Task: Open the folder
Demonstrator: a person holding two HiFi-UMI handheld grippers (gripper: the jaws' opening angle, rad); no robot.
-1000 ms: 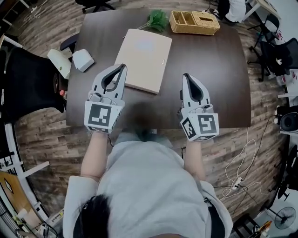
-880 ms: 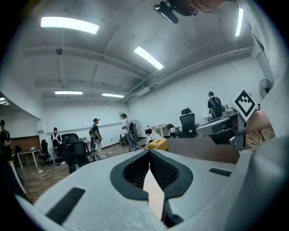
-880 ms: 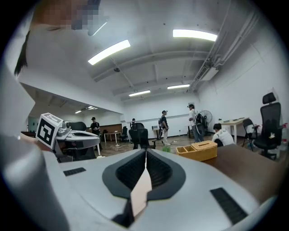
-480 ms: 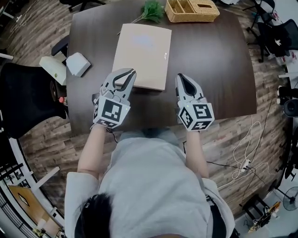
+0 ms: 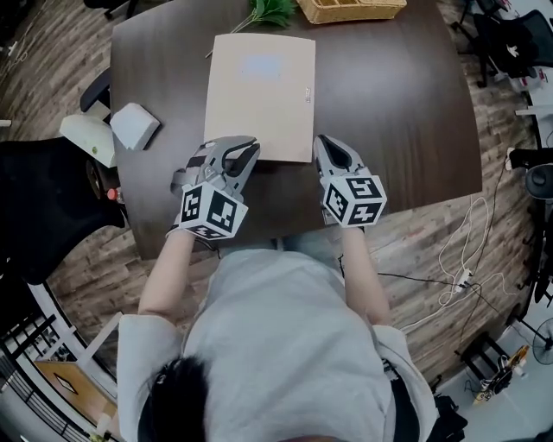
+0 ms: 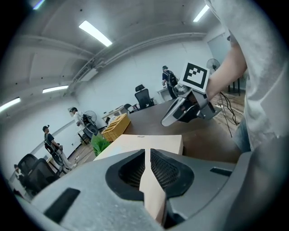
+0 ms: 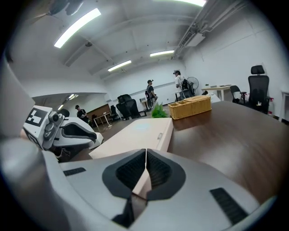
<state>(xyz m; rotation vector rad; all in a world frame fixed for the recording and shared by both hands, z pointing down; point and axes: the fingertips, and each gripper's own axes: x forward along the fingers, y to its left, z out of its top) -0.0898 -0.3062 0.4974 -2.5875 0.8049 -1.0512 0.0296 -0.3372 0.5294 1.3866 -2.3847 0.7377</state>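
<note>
A closed tan folder lies flat on the dark brown table, with a small clasp on its right edge. My left gripper is shut and empty, its tips just at the folder's near left corner. My right gripper is also shut and empty, just right of the folder's near right corner. In the left gripper view the shut jaws point over the folder, with the right gripper beyond. The right gripper view shows shut jaws, the folder ahead and the left gripper beside it.
A wicker basket and a green plant sit at the table's far edge. A white box rests near the table's left edge. A black chair stands left of the table. Several people and chairs are in the room's background.
Both grippers have come down toward the table and closer to the folder's near edge. The left gripper has rolled onto its side. Both stayed shut.
</note>
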